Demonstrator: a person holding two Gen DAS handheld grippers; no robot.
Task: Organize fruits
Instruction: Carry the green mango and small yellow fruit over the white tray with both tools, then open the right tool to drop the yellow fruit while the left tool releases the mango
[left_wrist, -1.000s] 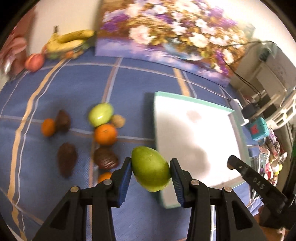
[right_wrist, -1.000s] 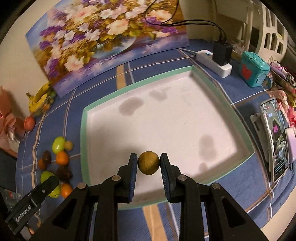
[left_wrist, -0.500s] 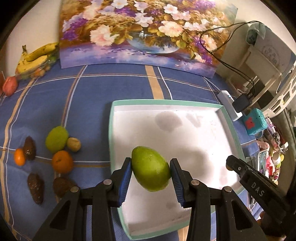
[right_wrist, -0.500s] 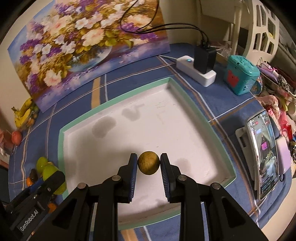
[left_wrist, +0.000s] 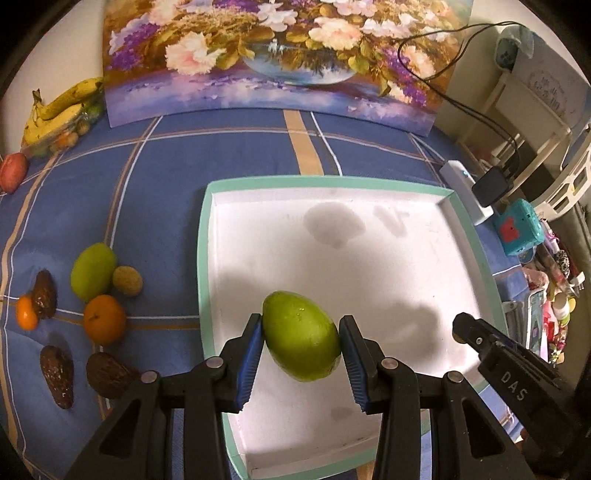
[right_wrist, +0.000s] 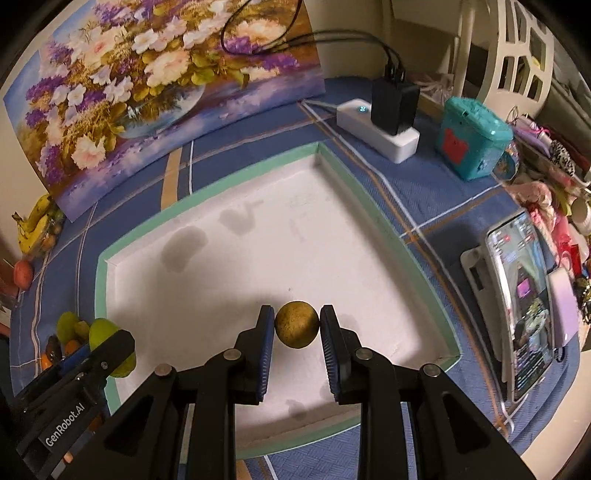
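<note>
My left gripper (left_wrist: 301, 343) is shut on a green mango (left_wrist: 300, 345) and holds it above the near left part of a white tray with a mint rim (left_wrist: 332, 181). My right gripper (right_wrist: 297, 326) is shut on a small round brown fruit (right_wrist: 296, 324) above the tray's near middle (right_wrist: 258, 168). Loose fruit lies on the blue cloth left of the tray: a green mango (left_wrist: 92, 270), a small brown fruit (left_wrist: 127, 280), an orange (left_wrist: 104, 318), a small orange (left_wrist: 26, 316) and dark brown fruits (left_wrist: 57, 371). The right gripper's side shows at the left wrist view's right edge (left_wrist: 506, 369).
A flower painting (left_wrist: 280, 55) leans on the wall behind the tray. Bananas (left_wrist: 61, 110) and a red fruit (left_wrist: 13, 171) lie at the far left. A power strip with charger (right_wrist: 384, 122), a teal box (right_wrist: 472, 138) and a phone on a stand (right_wrist: 524, 288) are right of the tray.
Both grippers have moved forward over the tray with their fruit still held. The left gripper has swung right, from above the loose fruit to above the tray.
</note>
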